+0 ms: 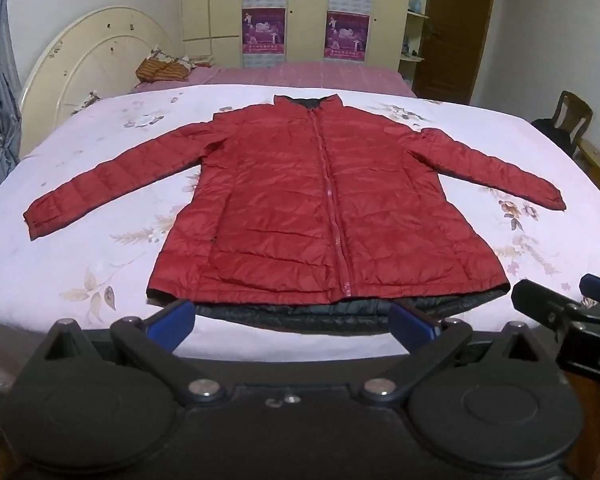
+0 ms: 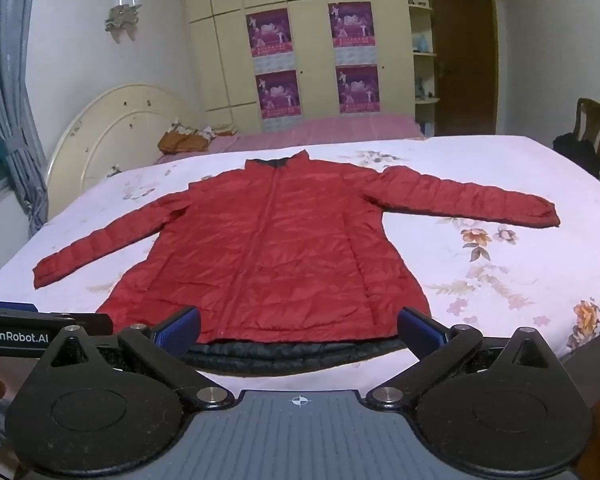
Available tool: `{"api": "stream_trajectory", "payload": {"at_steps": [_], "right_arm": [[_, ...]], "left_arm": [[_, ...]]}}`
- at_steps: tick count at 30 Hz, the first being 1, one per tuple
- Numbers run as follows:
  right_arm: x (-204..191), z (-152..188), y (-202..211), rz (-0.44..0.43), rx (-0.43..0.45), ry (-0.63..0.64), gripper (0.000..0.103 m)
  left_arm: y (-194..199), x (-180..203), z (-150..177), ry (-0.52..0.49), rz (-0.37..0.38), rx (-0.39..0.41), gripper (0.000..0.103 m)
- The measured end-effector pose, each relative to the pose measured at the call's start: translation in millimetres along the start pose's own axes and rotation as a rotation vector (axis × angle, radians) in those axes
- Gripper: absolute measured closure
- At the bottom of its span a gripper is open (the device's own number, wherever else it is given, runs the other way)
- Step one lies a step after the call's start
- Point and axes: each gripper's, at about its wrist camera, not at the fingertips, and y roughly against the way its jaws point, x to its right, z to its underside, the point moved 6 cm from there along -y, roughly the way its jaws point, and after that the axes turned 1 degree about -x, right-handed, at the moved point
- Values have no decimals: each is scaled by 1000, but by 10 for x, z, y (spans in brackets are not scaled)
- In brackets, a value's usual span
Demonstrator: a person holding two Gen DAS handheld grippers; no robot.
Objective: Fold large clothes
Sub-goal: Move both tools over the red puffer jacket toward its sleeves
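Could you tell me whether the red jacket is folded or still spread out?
Spread flat: the red puffer jacket lies zipped, both sleeves extended sideways.

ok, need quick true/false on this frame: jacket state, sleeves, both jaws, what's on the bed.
1. The red jacket lies zipped shut, front up, on the floral bedsheet. True.
2. Both sleeves are folded across the chest. False: both are spread outward, flat on the sheet.
3. The left gripper has its jaws open and holds nothing. True.
4. The right gripper is clamped on the hem. False: its jaws are open, short of the hem.
5. The jacket's dark lining shows along the near hem. True.
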Motion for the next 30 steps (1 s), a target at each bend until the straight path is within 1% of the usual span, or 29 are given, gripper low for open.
{"api": "stream_trajectory", "payload": {"at_steps": [30], "right_arm": [[113, -78, -64, 8, 6, -15, 0]], "left_arm": [[-78, 66, -66, -9, -12, 1, 0]]}}
